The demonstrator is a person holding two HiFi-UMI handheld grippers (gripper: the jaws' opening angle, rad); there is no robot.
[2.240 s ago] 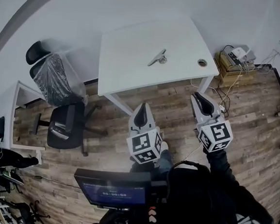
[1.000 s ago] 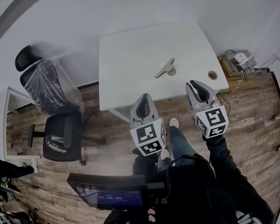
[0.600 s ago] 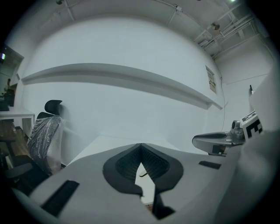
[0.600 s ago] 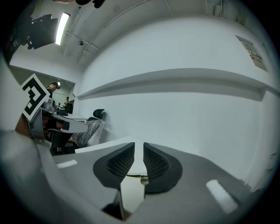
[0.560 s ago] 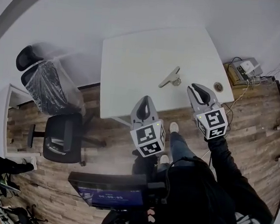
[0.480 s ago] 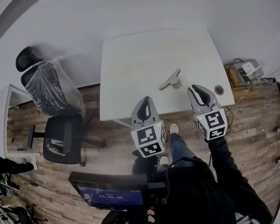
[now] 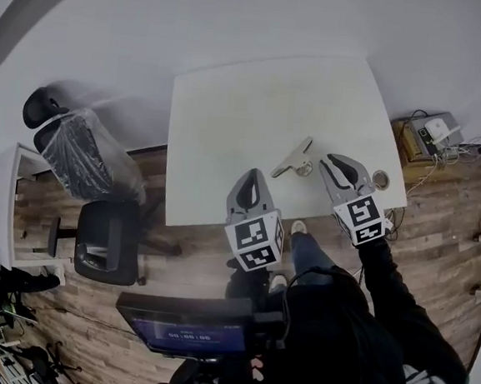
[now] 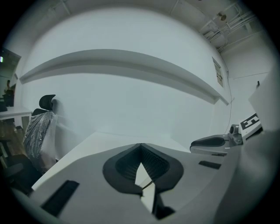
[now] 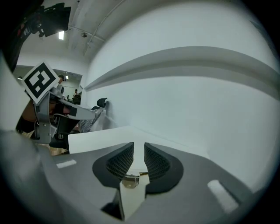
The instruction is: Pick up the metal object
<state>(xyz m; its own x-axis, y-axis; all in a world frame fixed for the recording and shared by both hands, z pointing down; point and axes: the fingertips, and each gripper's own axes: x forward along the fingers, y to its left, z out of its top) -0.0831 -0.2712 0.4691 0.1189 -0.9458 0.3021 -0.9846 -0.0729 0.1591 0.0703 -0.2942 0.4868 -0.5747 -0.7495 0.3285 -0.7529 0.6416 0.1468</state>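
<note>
A white rectangular table (image 7: 229, 127) is standing on brown wood-plank flooring (image 7: 437, 238); a plastic-wrapped black office chair (image 7: 78, 152) is sitting beside it.

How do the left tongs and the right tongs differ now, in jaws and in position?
Jaws: the left tongs have their tips together; the right tongs are opening, with the metal object visible through the gap, not gripped. Position: the right tongs are close beside the metal object; the left tongs are farther from it. Both carry a marker cube.
</note>
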